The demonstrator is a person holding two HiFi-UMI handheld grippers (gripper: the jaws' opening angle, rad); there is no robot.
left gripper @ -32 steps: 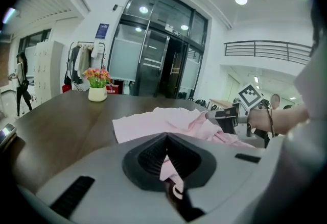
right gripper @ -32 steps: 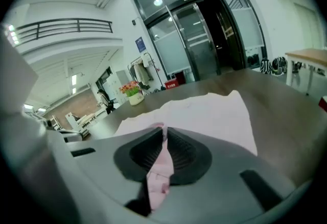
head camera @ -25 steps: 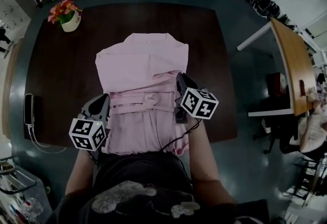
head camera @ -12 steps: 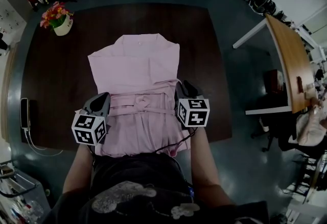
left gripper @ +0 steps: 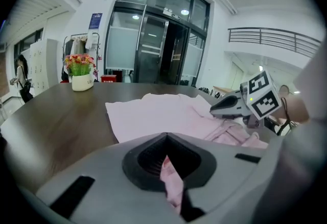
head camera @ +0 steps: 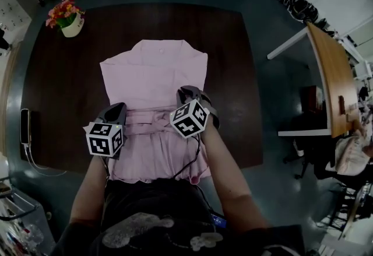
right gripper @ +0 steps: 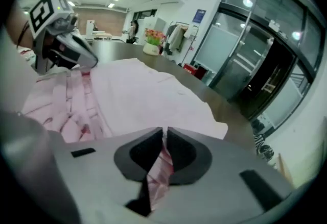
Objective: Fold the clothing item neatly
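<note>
Your left gripper (head camera: 119,111) is clamped on the pink garment (head camera: 154,77) on the table (head camera: 64,103), right gripper (head camera: 185,95) closing on its fabric; it's soft and floppy, so grip the side edges.

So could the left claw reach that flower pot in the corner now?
Probably not at once: the left claw is shut on the pink garment, and the flower pot stands well away, though only bare table lies between.
</note>
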